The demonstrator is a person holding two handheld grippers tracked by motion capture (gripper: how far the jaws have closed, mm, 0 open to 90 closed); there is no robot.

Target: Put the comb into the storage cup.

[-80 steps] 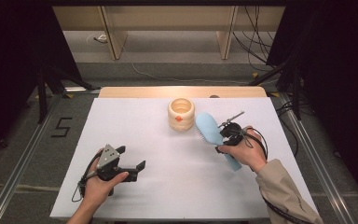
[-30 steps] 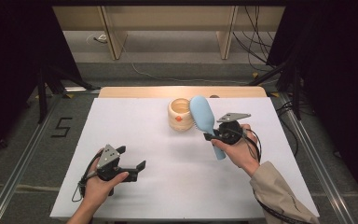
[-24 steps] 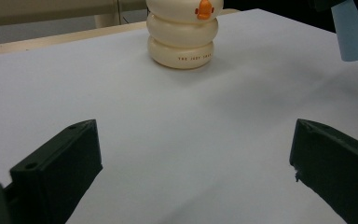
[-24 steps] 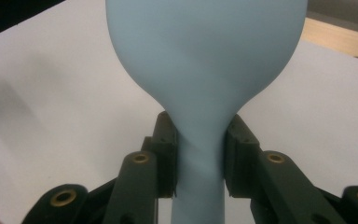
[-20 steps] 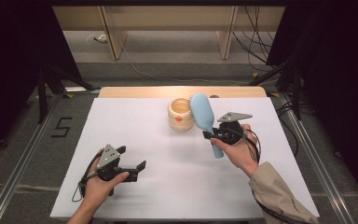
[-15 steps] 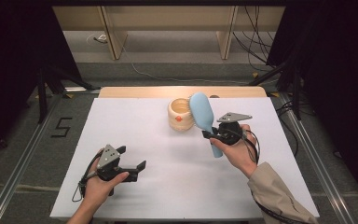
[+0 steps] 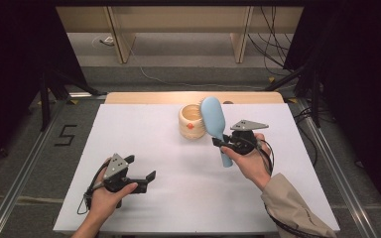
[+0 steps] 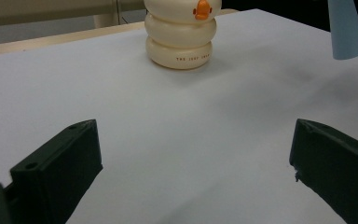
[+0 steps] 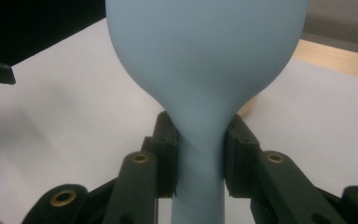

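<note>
- Near left on the white surface (image 7: 188, 193): left tongs (image 7: 141, 177) in a hand (image 7: 108, 194), resting low on the sheet, jaws spread wide apart with nothing between them.
- Seen along the left gripper view: two black jaws at either lower corner, bare white sheet between, the cream holder (image 8: 181, 39) straight ahead and well apart.
- Near right: sleeve (image 7: 297, 210) in tan cloth, leading up to the right hand (image 7: 250, 161).
- Middle right, raised off the sheet: right tongs (image 7: 223, 144) clamped on the neck of the pale blue hairbrush (image 7: 213, 119), a pad pressed to each side where handle meets head.
- In the right gripper view: smooth back of the hairbrush (image 9: 205, 70) facing the camera, the head rising above the jaws, the handle running down between them.
- From above: brush roughly upright and tilted, head up and leaning far-left, handle end pointing down toward the near side, clear of the sheet.
- Just left of the brush head in the high view: cream holder (image 7: 191, 124), a stack of rounded rings with a small orange mark on its side, open at the top, standing on the sheet; touching or apart cannot be told.
- Far edge: strip of bare wood (image 7: 144, 97) beyond the white sheet.
- Beyond that: grey floor (image 7: 178, 54) with cables (image 7: 158, 82) and wooden legs.
</note>
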